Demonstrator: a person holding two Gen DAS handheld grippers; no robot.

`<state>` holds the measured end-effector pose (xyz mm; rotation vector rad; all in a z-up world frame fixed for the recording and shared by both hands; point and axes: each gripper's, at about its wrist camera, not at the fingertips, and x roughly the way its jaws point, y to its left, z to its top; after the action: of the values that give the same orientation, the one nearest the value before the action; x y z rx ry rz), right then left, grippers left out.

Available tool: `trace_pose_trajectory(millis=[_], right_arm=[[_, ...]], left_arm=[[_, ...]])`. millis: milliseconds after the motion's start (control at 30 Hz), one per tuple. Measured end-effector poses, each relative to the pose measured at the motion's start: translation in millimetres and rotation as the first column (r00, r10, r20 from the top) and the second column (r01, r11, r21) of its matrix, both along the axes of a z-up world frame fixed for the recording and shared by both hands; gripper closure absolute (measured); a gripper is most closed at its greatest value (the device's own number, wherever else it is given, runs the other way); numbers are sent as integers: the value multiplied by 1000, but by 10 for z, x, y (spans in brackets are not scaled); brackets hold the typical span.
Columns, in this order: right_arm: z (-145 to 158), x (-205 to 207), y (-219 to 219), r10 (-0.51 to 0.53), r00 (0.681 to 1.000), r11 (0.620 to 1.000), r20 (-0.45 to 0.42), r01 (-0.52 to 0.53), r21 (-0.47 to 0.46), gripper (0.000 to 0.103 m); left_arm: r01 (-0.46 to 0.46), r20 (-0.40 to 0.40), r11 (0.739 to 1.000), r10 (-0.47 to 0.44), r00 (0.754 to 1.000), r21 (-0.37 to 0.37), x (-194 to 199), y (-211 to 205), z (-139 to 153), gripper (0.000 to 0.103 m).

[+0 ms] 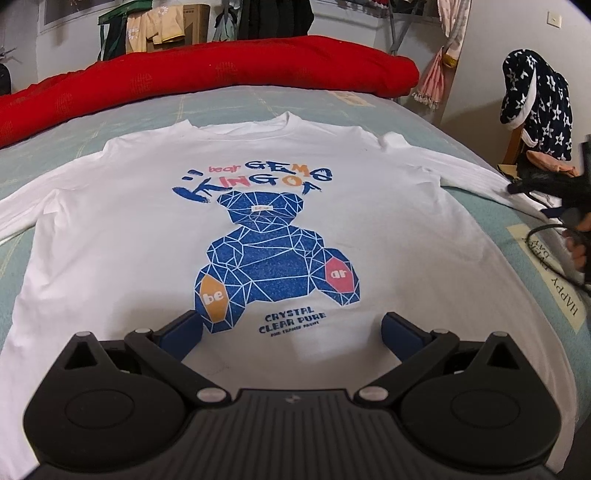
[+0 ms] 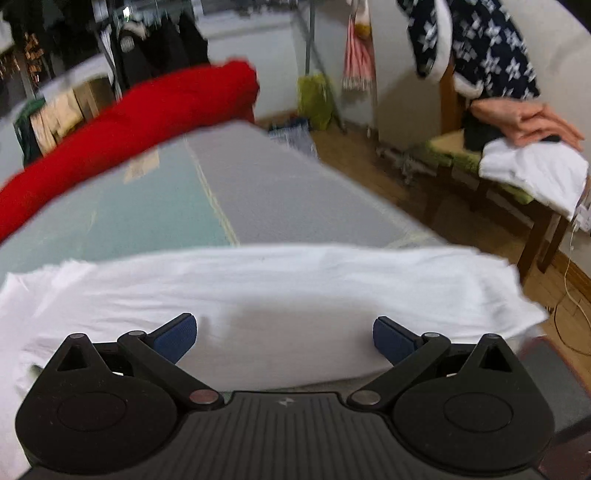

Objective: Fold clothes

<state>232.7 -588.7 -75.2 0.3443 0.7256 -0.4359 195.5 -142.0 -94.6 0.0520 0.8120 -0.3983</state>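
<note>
- White T-shirt [image 1: 147, 229], bear print up, lies spread flat on the bed [image 1: 480, 206]; folding apparently not yet begun.
- Left gripper [image 1: 291, 328] hovers near the hem, jaws wide apart, holding nothing.
- Right gripper [image 2: 284, 332], likewise agape and empty, faces the right sleeve [image 2: 295, 280] (view blurred).
- Next move likely calls for pinching the sleeve and carrying it inward.
- Surroundings: red quilt [image 1: 207, 70] at the bed's far edge; chair [image 2: 491, 173] heaped with clothes beside it.

We were in a home bedroom: a bed [image 1: 480, 206] under a pale green sheet, a rolled red quilt [image 1: 207, 74], and hanging clothes [image 1: 155, 29] behind (a lived-in room).
</note>
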Motion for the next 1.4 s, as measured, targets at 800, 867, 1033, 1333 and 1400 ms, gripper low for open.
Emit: trace_pose_trajectory(millis=[800,867,1033,1333,1400], right_arm=[[383,280,115,97,991,995,88,-95,-30,0],[449,322,253,168,981,986,93,-168,-10,0],[303,654,465,234,972,971,8,-234,50,0],[254,1011,606,195,979,981,-61,-195,1,0],[382,1054,818,285,958,958,-38,-286,-23,0]], left_arm=[[0,4,1000,0,1000,-6,21,14,0,1],[1,8,1000,-1,1000,0,12,4,-1,1],[16,21,1000,-16,1000,3,-6,10,-18,1],[27,23,999,-27,999,-28,-1,69,-22,1],[29,25,999,-28,999,-33,0,78,-25,1]])
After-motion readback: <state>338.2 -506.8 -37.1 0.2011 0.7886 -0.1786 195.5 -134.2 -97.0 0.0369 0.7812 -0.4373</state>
